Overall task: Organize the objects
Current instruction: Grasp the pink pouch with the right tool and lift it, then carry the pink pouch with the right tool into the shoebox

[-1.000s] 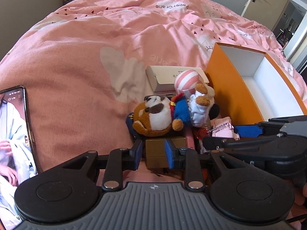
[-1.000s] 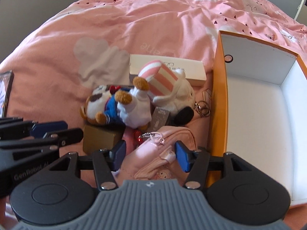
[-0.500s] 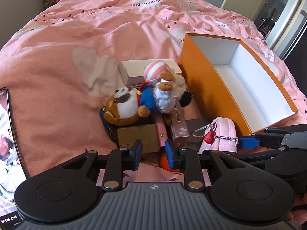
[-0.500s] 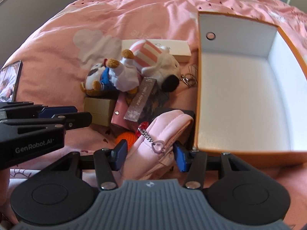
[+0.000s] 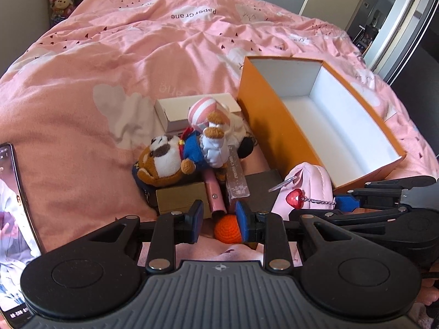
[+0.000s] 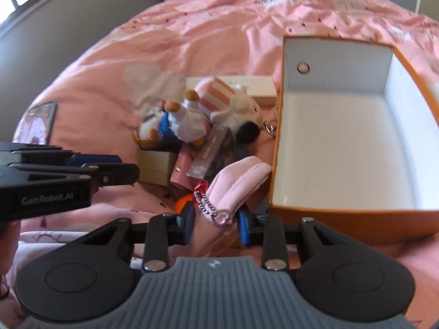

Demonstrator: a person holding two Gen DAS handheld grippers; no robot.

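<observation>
We hold two tools over a bed covered with a pink quilt. Our right tool is closing its jaws on a pink pouch, which sits between the blue pads with its bead chain and red heart charm hanging off the zipper; the pads press its sides. Our left tool has its jaws narrowly parted and pinches nothing; between the pads we see only an orange crocheted ball lying on the quilt below. Just beyond lies the heap of things, in the middle of the bed: a brown and white plush bear in a blue jacket, a plush with a pink striped hat, a white flat box behind them, a small gold box, a pink case and a clear glittery stick. An open orange box with a white inside stands just beside the heap, toward the bed's far side edge. A phone with a lit screen lies near the bed's near edge beside our left tool.
</observation>
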